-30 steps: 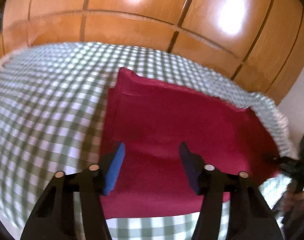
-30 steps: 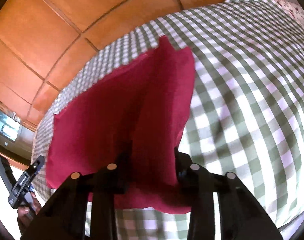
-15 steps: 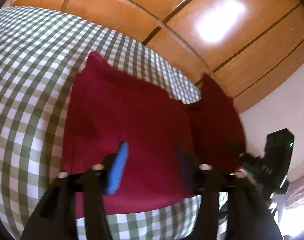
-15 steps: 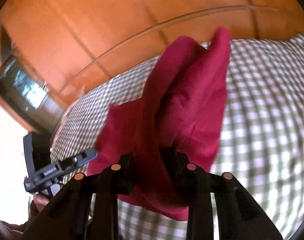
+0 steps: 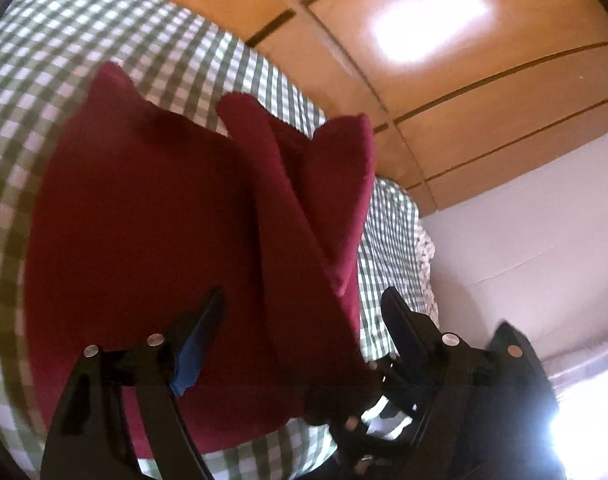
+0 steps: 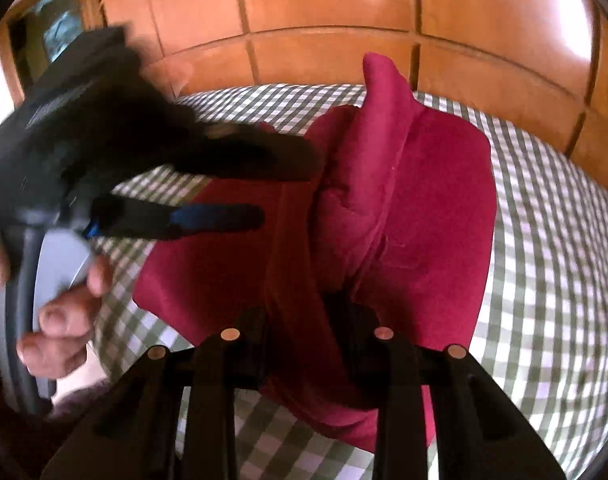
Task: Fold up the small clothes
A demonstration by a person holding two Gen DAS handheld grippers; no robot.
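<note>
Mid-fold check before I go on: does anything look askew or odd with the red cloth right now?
Yes. The red cloth is bunched into an upright ridge where the right claw pinches it, not flat on the checked bedsheet. The left claw, just opened, holds nothing.

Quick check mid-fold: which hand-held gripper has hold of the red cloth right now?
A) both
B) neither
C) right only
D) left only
C: the right hand-held gripper is clamped on a raised fold of the red cloth, while the left hand-held gripper stands open with nothing pinched.
</note>
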